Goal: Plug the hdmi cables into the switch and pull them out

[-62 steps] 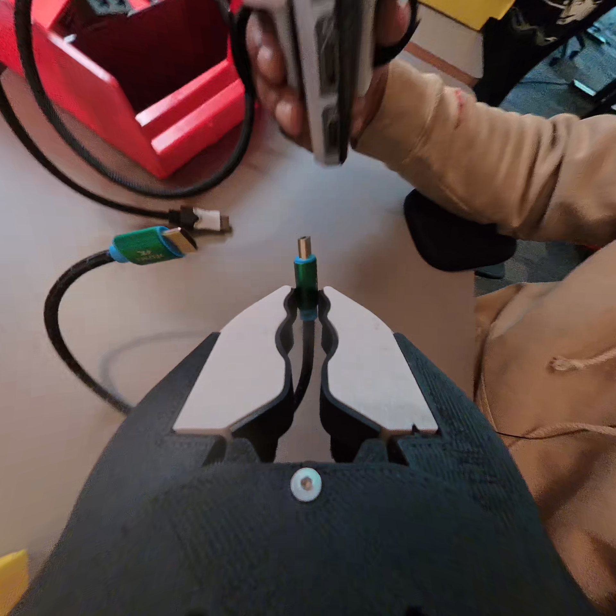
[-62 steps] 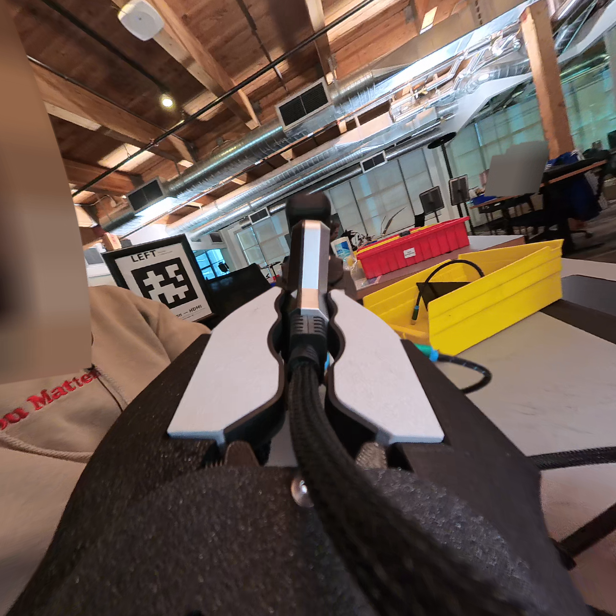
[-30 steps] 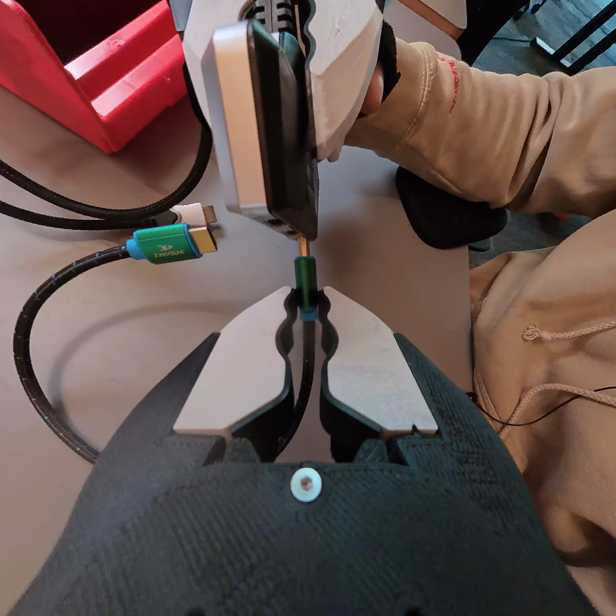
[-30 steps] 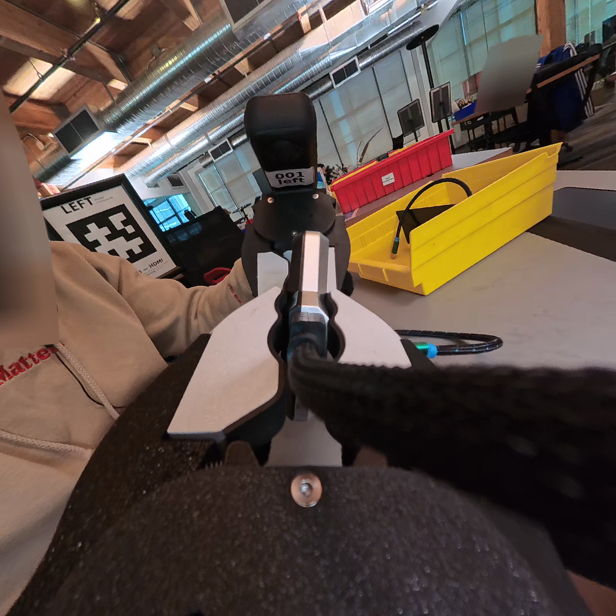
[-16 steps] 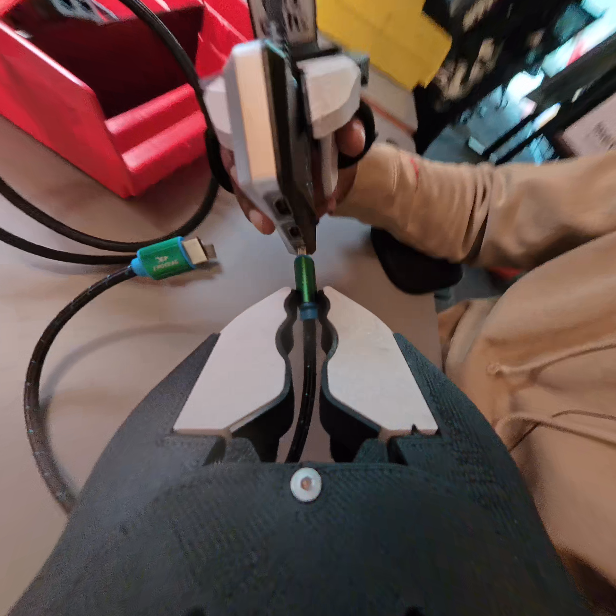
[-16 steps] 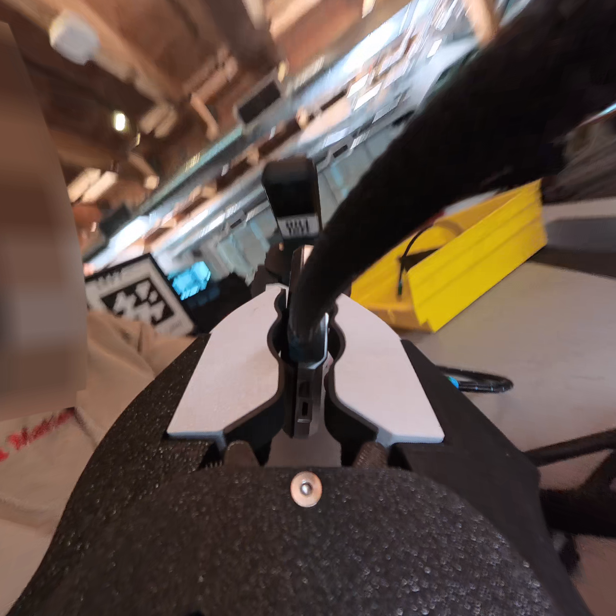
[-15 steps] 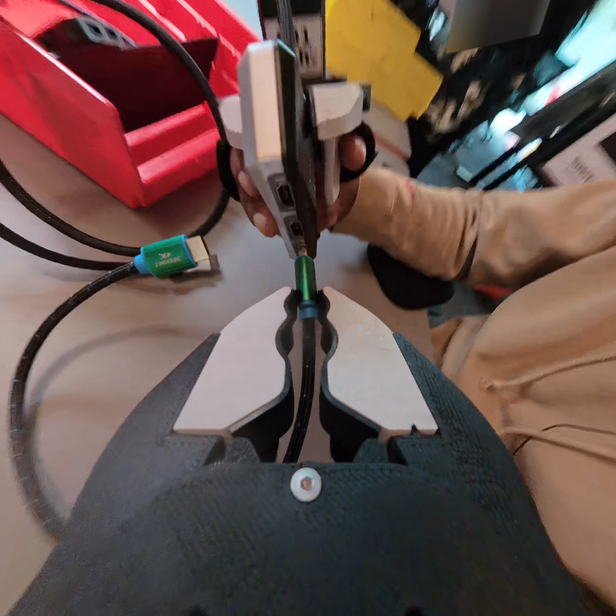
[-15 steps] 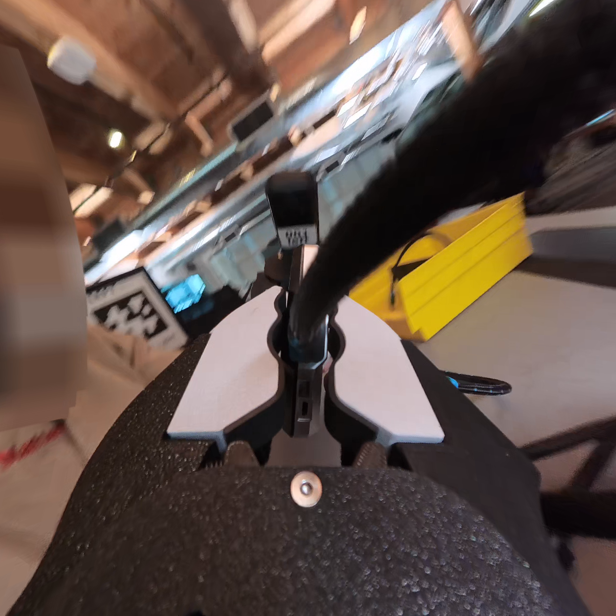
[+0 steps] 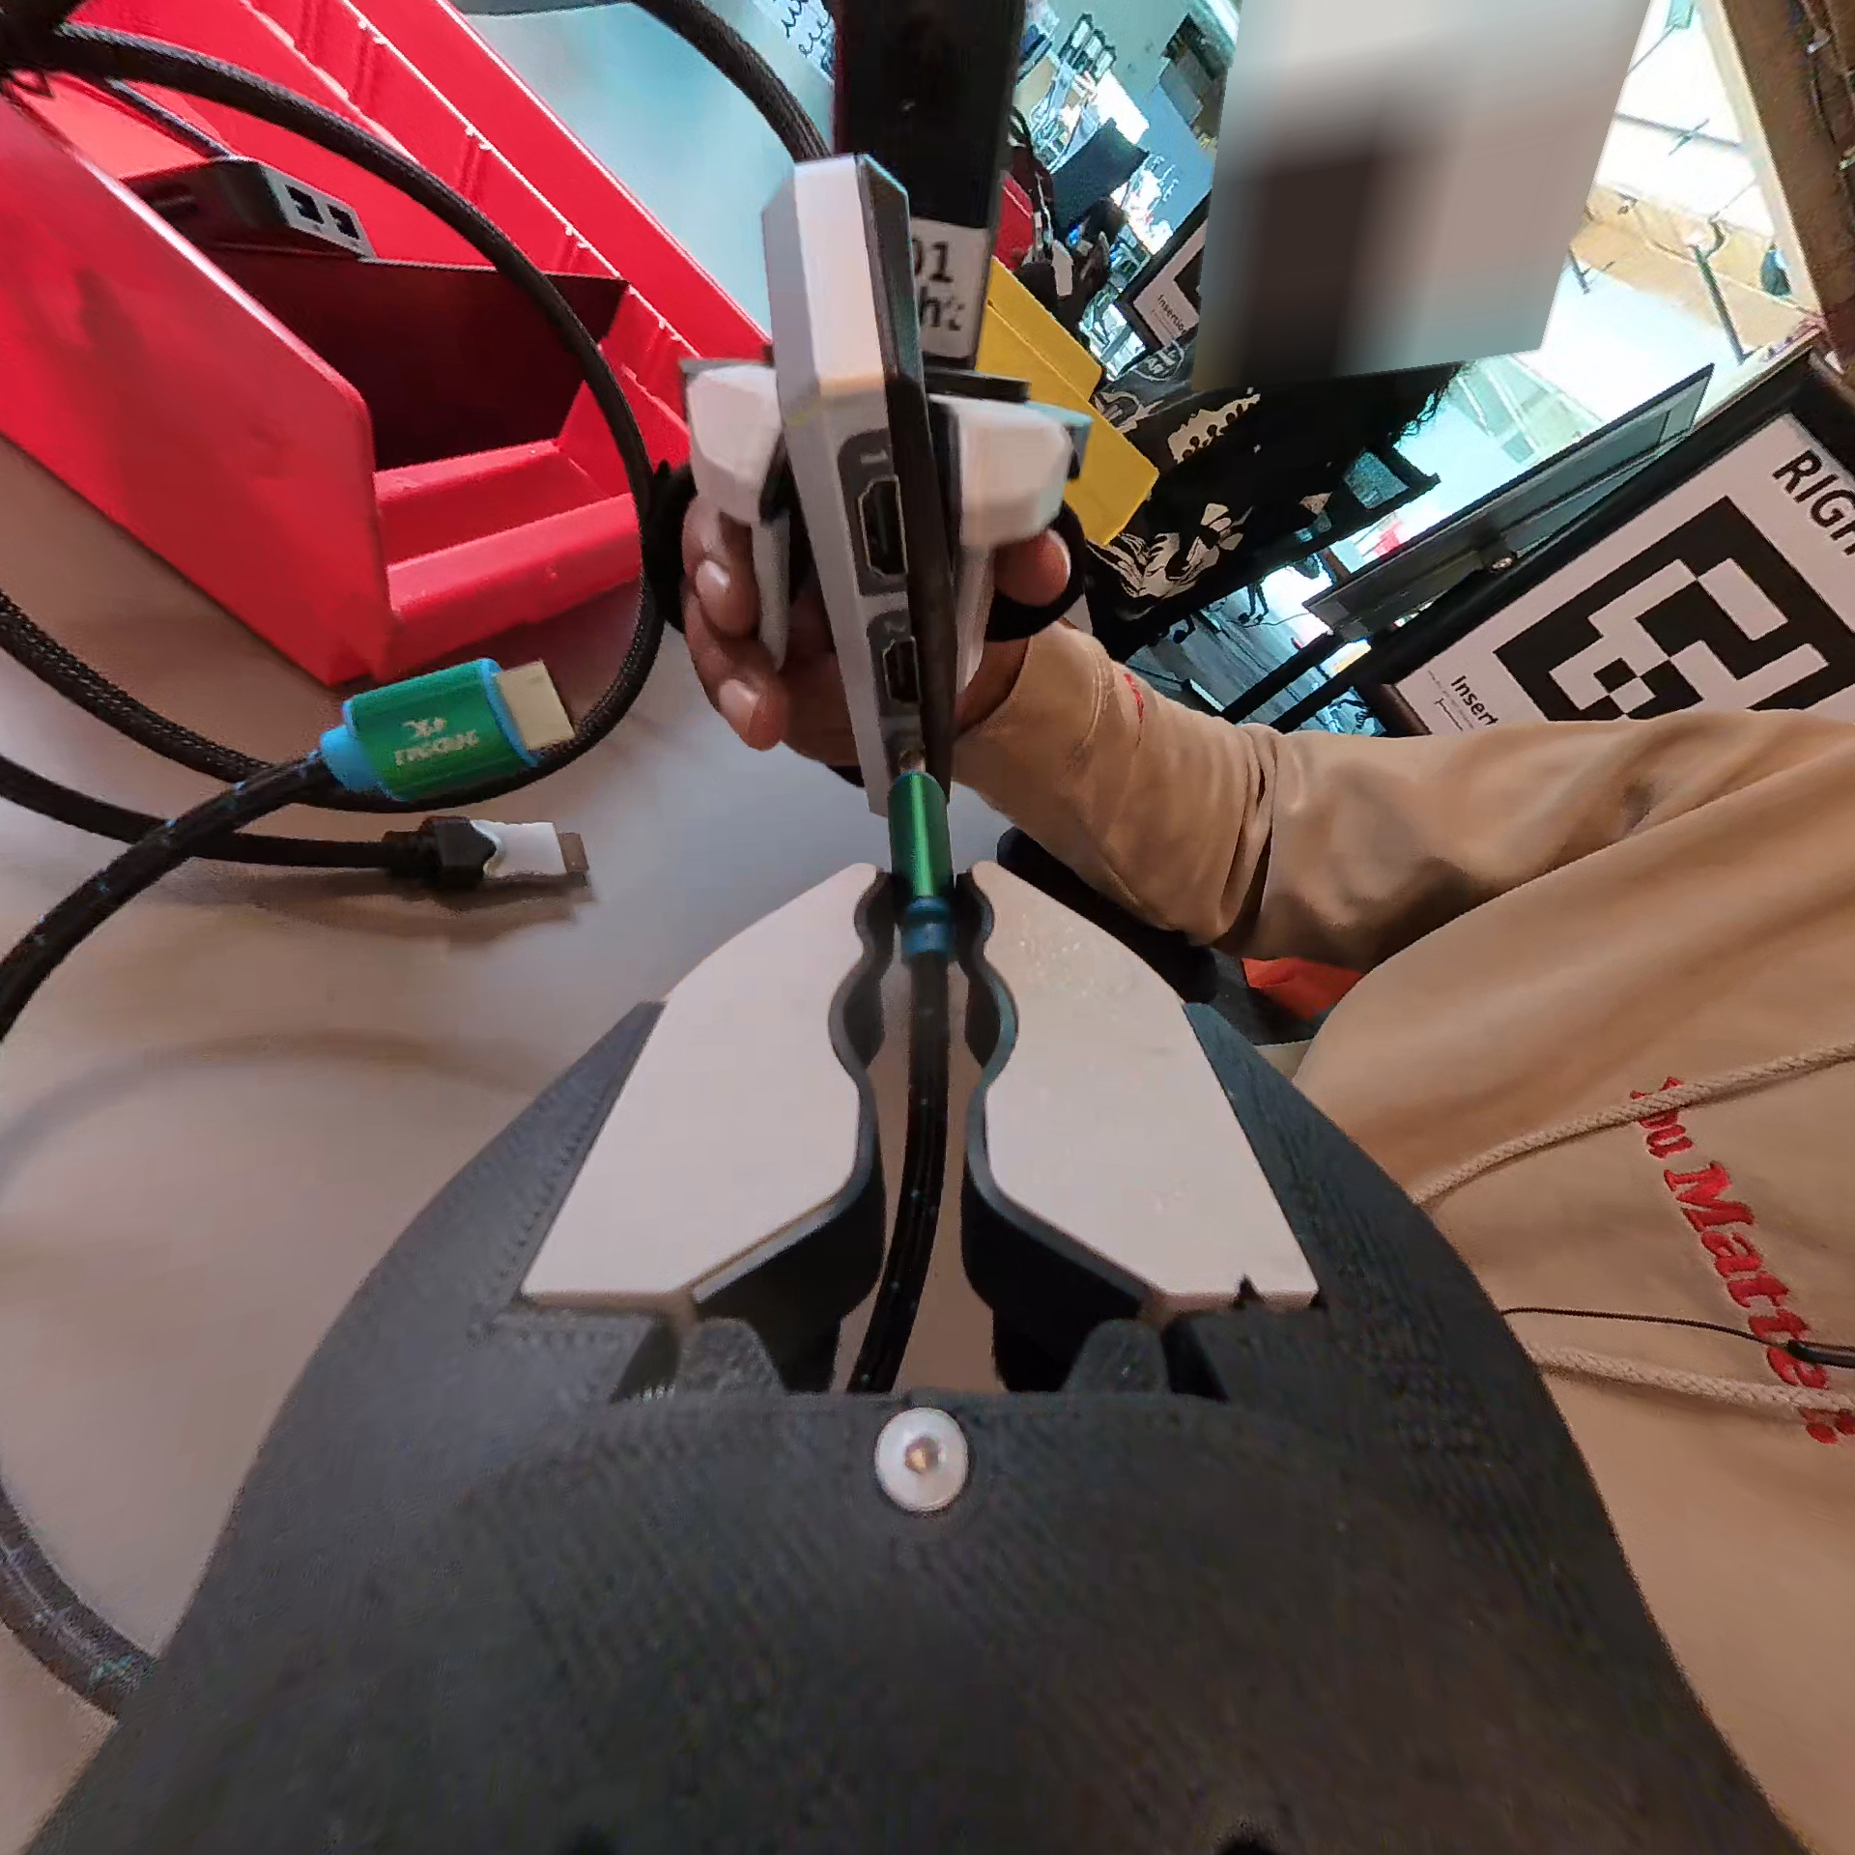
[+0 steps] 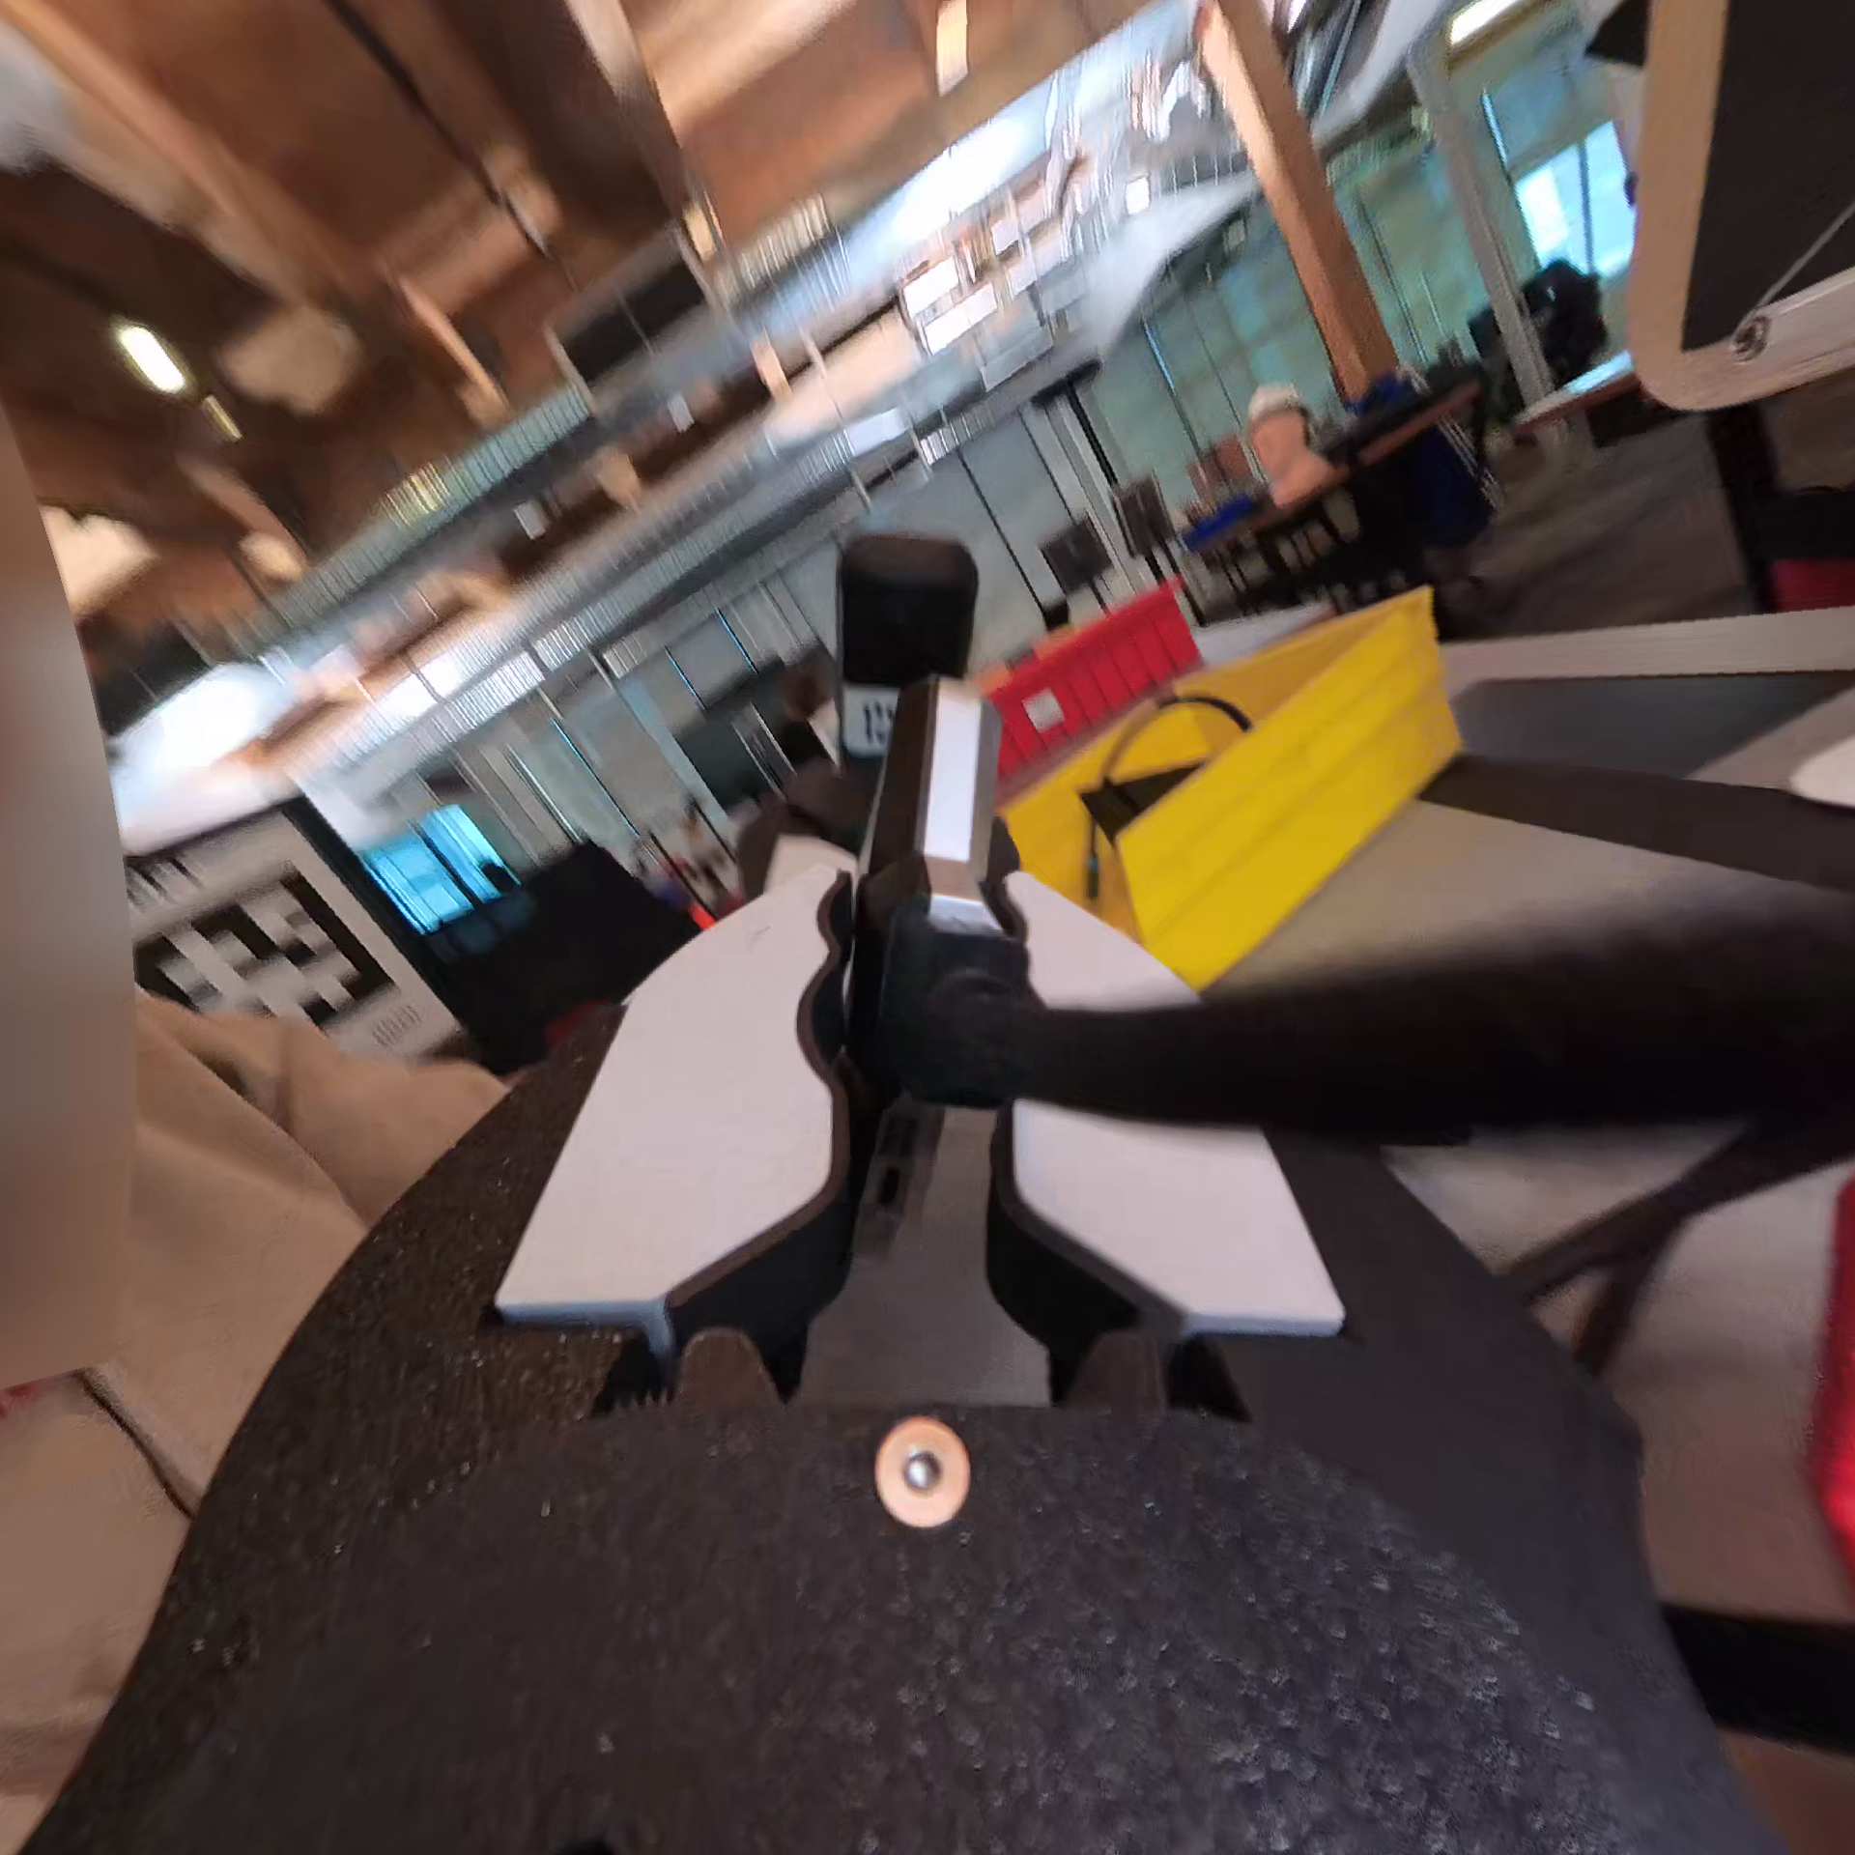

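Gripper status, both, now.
Left gripper: shut on the green plug, its tip at the switch.
Right gripper: shut on the switch.

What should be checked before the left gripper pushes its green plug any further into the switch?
1. Left gripper shut on the green-sleeved HDMI plug: ok.
2. Right gripper shut on the slim silver-and-black HDMI switch: ok.
3. Plug tip at the switch's lowest port: ok.
4. Plug fully seated: not ok, some metal still shows.
5. Two upper ports free: ok.
6. Spare green plug and white-tipped plug lying on the table, out of the way: ok.
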`<state>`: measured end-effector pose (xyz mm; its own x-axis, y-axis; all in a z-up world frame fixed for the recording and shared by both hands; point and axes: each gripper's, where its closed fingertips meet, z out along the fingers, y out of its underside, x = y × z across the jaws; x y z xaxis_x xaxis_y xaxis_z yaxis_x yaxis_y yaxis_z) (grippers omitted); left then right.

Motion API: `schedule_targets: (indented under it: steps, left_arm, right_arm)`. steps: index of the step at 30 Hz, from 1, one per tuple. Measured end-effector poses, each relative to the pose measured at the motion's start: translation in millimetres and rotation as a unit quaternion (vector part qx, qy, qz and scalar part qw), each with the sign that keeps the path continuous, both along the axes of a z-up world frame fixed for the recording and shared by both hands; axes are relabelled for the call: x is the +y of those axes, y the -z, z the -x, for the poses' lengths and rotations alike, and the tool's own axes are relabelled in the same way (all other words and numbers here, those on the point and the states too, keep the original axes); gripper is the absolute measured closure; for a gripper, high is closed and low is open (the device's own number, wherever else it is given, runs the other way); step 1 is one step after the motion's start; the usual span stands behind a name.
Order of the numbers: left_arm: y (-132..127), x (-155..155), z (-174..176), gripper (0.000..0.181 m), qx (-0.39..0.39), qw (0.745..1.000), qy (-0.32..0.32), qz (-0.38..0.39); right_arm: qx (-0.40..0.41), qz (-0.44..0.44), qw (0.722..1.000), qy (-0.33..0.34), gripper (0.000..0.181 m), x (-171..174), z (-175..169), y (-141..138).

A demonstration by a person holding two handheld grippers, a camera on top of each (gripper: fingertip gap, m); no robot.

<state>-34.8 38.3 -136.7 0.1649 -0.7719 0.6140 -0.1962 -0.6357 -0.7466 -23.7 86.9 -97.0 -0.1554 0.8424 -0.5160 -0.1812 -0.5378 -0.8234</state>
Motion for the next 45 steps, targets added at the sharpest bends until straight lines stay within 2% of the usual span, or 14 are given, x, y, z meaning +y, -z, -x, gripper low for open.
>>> schedule_targets:
  steps: [3,7,9,12,19,26,28,31,35,38,40,43,45]
  left_arm:
    - [2.7,-3.1,5.2,0.169,0.014,1.000,0.011,-0.005]
    - [8.4,-10.2,5.0,0.169,0.036,0.999,0.032,-0.006]
    - [11.2,-14.1,4.6,0.170,0.047,0.998,0.042,-0.009]
    - [10.6,-12.8,6.3,0.170,0.051,0.998,0.037,-0.016]
    - [8.0,-10.9,9.4,0.170,0.039,0.999,0.032,-0.020]
    - [29.7,-17.2,-1.6,0.171,0.096,0.994,0.051,-0.030]
    - [29.7,-20.2,-5.2,0.171,0.087,0.994,0.062,-0.023]
    - [47.1,-25.2,-5.6,0.170,0.131,0.987,0.085,-0.042]
    - [27.8,-6.8,-7.6,0.169,0.061,0.995,0.033,-0.065]
    - [21.7,0.1,-5.5,0.167,0.074,0.991,0.005,-0.113]
    - [7.8,6.9,3.5,0.160,0.076,0.987,-0.026,-0.141]
    - [-29.0,32.0,46.4,0.158,0.077,0.969,-0.125,-0.198]
    - [-39.6,51.6,90.7,0.155,0.125,0.952,-0.180,-0.215]
  right_arm:
    - [-0.087,-0.060,0.994,-0.040,0.148,-15.8,0.5,15.1]
    - [-0.138,-0.070,0.982,-0.104,0.154,-33.6,-3.2,32.9]
    - [-0.135,-0.076,0.980,-0.128,0.158,-42.3,-3.5,33.6]
    - [-0.135,-0.092,0.979,-0.119,0.158,-42.1,-1.4,33.1]
    - [-0.072,-0.054,0.990,-0.111,0.159,-38.7,7.4,28.9]
    - [-0.132,-0.080,0.979,-0.134,0.159,-45.1,3.6,43.6]
    - [-0.144,-0.086,0.975,-0.144,0.159,-47.6,0.2,43.1]
    - [-0.199,-0.115,0.962,-0.150,0.159,-54.2,3.1,56.3]
    - [-0.186,-0.132,0.970,-0.090,0.158,-38.9,1.5,40.0]
    - [-0.174,-0.143,0.973,-0.058,0.153,-31.1,-0.2,32.9]
    - [-0.151,-0.135,0.978,-0.053,0.156,-28.9,-2.6,25.1]
    - [-0.145,-0.142,0.977,-0.069,0.156,-32.8,-11.6,18.7]
    - [-0.146,-0.146,0.976,-0.069,0.156,-32.3,-15.2,17.0]
